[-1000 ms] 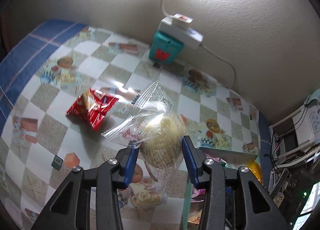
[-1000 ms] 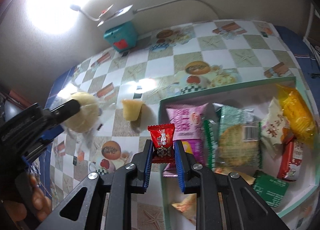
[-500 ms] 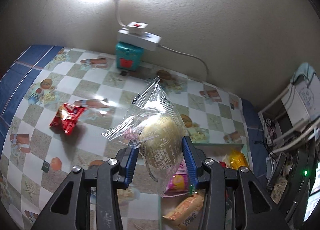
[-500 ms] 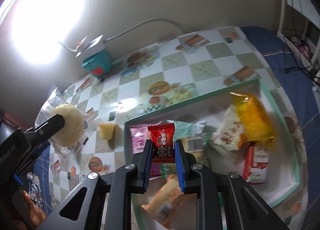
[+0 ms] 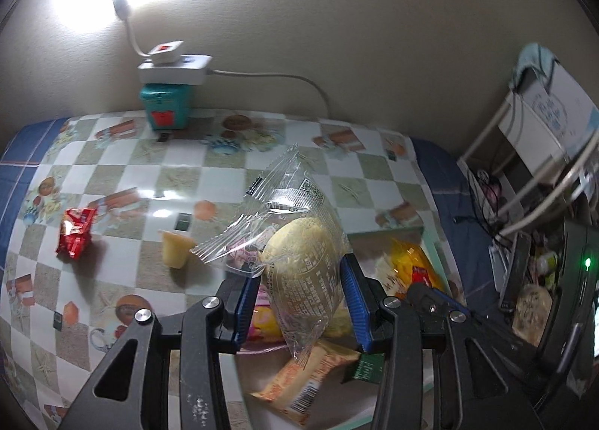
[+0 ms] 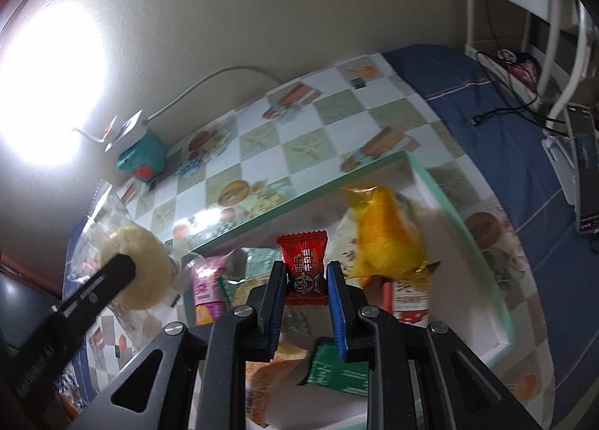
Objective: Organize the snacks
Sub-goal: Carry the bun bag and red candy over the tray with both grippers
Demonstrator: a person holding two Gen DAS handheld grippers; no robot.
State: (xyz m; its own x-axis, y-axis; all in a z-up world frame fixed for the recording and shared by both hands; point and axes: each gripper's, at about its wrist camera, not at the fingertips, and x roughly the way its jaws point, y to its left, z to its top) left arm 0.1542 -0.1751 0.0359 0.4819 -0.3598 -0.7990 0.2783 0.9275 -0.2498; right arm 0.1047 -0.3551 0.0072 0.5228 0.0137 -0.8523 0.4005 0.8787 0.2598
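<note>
Checkered tablecloth [image 5: 123,168] under lamp glare, beige wall [image 5: 337,18] behind; left gripper [image 5: 299,280] pinches a cake [image 5: 303,261], right gripper [image 6: 305,276] a candy [image 6: 303,261], over the box [image 6: 441,198].

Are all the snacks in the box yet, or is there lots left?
Several packets already lie in the box. In hand: the left gripper holds a round cake in clear wrap, and the right gripper holds a red candy, both above the box. Left on the table: a red packet and a yellow jelly cup.
</note>
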